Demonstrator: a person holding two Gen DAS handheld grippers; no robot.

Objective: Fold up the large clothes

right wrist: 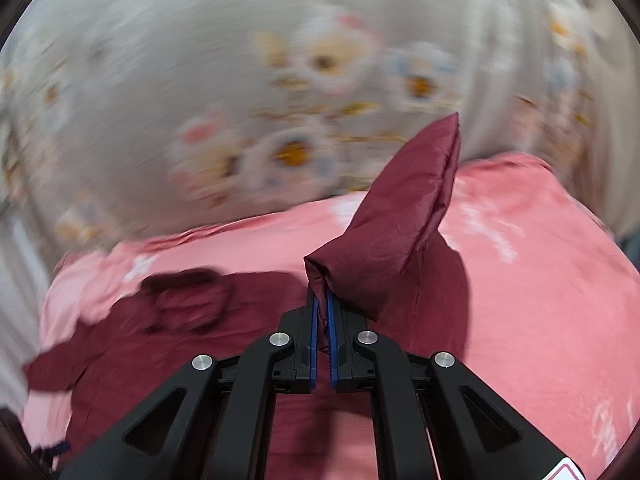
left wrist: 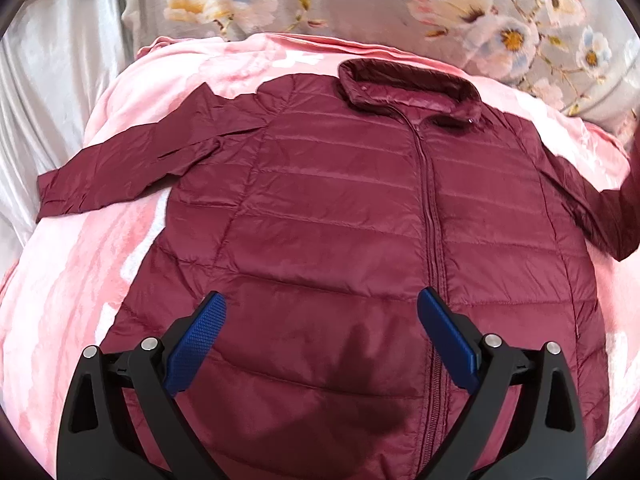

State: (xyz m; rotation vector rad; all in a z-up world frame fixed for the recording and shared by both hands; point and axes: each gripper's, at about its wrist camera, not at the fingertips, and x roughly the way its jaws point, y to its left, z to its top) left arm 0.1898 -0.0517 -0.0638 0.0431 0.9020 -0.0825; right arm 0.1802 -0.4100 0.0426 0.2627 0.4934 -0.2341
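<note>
A maroon quilted jacket (left wrist: pixel 344 216) lies face up and zipped on a pink blanket (left wrist: pixel 80 280), collar at the far end. Its left sleeve (left wrist: pixel 132 164) lies spread out to the left. My left gripper (left wrist: pixel 322 312) is open and empty, hovering over the jacket's lower front. My right gripper (right wrist: pixel 322 300) is shut on the jacket's right sleeve (right wrist: pixel 396 220) and holds the cuff end lifted above the blanket (right wrist: pixel 540 280). The rest of the jacket (right wrist: pixel 168 320) lies low at the left of the right wrist view, blurred.
A grey floral bedcover (left wrist: pixel 500 20) lies beyond the blanket, and it also fills the top of the right wrist view (right wrist: pixel 280 80). Pale silvery fabric (left wrist: pixel 48 100) lies at the left.
</note>
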